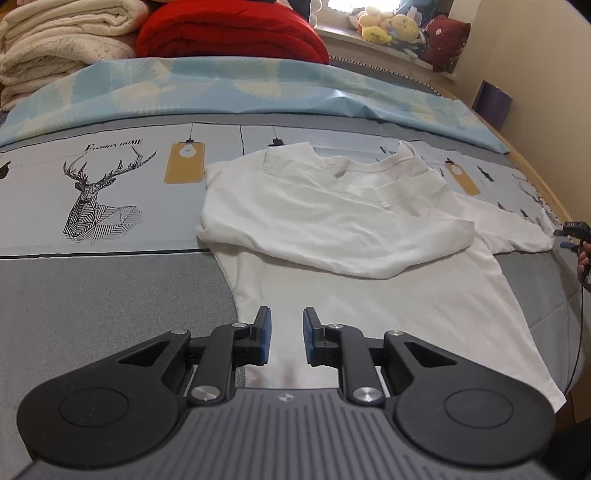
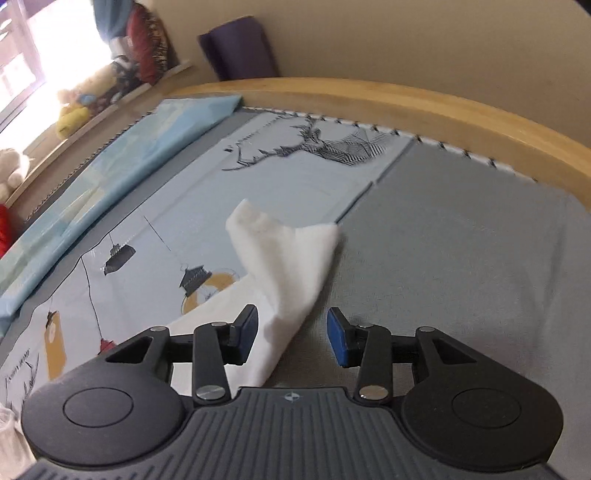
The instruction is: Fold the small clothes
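Observation:
A white T-shirt (image 1: 369, 295) lies flat on the bed cover (image 1: 110, 295), its left side folded over the chest and its right sleeve spread out toward the bed's edge. My left gripper (image 1: 287, 325) hovers over the shirt's lower hem, its blue pads apart, and no cloth is pinched between them. In the right wrist view the white sleeve (image 2: 284, 258) stands up in a loose fold in front of my right gripper (image 2: 291, 325). That gripper is open, and the cloth trails between its fingers near the left pad (image 2: 248, 328). The right gripper (image 1: 574, 230) also shows at the far right beside the sleeve tip.
A wooden bed frame (image 2: 406, 107) bounds the cover on the right. A pale blue sheet (image 1: 221, 85) lies across the back. Behind it are a red blanket (image 1: 229, 29) and folded cream blankets (image 1: 55, 40). Plush toys (image 1: 388, 24) sit on the window sill.

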Available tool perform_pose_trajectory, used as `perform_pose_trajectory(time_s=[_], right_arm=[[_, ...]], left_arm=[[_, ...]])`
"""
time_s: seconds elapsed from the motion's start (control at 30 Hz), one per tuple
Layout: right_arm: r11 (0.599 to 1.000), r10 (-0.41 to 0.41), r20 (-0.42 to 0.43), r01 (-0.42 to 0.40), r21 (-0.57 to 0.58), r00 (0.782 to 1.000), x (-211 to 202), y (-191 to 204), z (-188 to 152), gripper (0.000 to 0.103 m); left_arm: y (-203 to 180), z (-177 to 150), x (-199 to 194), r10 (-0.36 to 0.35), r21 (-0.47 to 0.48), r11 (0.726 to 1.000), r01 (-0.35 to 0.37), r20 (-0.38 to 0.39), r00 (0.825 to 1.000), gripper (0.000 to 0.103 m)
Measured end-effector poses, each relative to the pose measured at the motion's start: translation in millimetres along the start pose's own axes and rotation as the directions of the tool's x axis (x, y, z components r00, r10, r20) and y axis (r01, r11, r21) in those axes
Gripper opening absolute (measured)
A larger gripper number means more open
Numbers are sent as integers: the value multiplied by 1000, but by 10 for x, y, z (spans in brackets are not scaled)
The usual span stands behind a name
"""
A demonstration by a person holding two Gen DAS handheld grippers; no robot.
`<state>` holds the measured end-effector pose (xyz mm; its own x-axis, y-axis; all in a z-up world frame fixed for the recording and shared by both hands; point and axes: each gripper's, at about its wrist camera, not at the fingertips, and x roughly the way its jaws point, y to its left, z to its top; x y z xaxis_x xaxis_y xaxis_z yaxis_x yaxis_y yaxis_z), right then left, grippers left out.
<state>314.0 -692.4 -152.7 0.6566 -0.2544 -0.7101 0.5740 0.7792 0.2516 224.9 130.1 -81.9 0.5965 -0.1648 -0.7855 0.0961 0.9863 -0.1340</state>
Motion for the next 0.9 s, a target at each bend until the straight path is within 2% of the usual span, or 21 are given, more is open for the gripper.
perform_pose_trajectory(time_s=[0.07,0.17,0.23,0.33,0.47,0.57,0.77,0.9], right_arm=[[1000,-6,-16,7,7,1000,127,12,104,45],[992,5,-68,4,129,998,303,-30,192,46],[991,-19,-68,28,133,997,401,-5,224,46],[973,31,-44,-20,229,999,477,-51,244,46],[923,53,51,-69,378,997,424,-225,127,46],[913,67,83,-95,397,994,421,-281,37,45],[914,33,122,-79,398,992,341,-219,46,41],[905,-22,128,-34,424,991,306,-240,35,41]], left_arm=[[-19,12,17,6,13,1000,-6,-1,1000,20],[-52,27,63,12,27,1000,-12,-9,1000,20],[-70,35,92,19,30,999,-18,-14,1000,20],[-103,45,129,21,35,999,-21,-19,1000,20],[-146,52,154,21,51,998,-20,-21,1000,20],[-179,43,140,20,68,997,-20,-12,1000,20],[-180,42,120,26,67,997,-26,-2,1000,20],[-190,40,84,19,66,998,-19,7,1000,20]])
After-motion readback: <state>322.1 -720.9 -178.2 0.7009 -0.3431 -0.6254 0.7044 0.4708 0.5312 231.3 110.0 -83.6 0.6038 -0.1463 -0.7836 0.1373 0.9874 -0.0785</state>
